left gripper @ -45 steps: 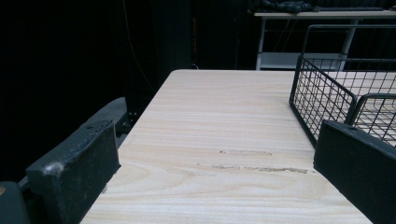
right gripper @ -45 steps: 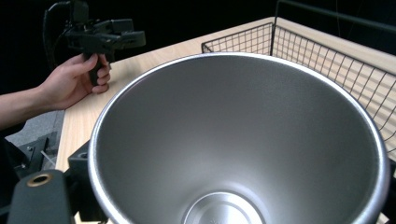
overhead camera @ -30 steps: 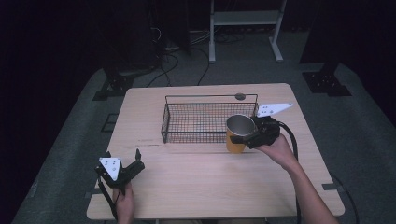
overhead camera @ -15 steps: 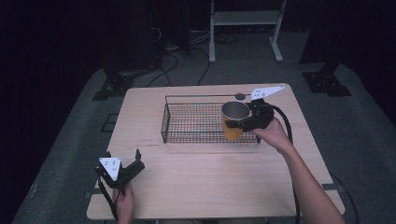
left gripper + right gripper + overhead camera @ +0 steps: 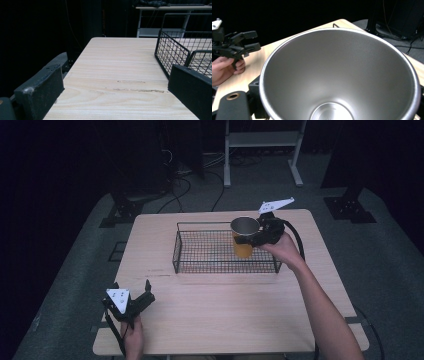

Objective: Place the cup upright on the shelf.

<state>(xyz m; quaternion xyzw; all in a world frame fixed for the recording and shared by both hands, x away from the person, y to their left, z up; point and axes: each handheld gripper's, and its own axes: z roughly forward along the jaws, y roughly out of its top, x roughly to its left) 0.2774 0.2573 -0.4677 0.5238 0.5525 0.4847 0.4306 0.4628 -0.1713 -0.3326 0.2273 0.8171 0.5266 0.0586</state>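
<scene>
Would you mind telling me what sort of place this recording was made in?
Probably a lab or recording studio: black surroundings, loose cables on the floor, and a lone wooden table holding only a wire basket.

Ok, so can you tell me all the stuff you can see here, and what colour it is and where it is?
Cup: one, orange outside, shiny silver inside, held upright over the right end of the basket.
Wire basket: one, black, on the far middle of the table.
Table: one, pale wood, in the middle of the room.
Shelf frame: one, white, on the floor behind the table.
Cables: several, black, on the floor behind the table.
Right gripper: one, black, shut on the cup, over the basket's right end.
Left gripper: one, black, jaws open, by the table's near left corner.
Hands: two, the left hand and the right hand, each holding a gripper.
</scene>
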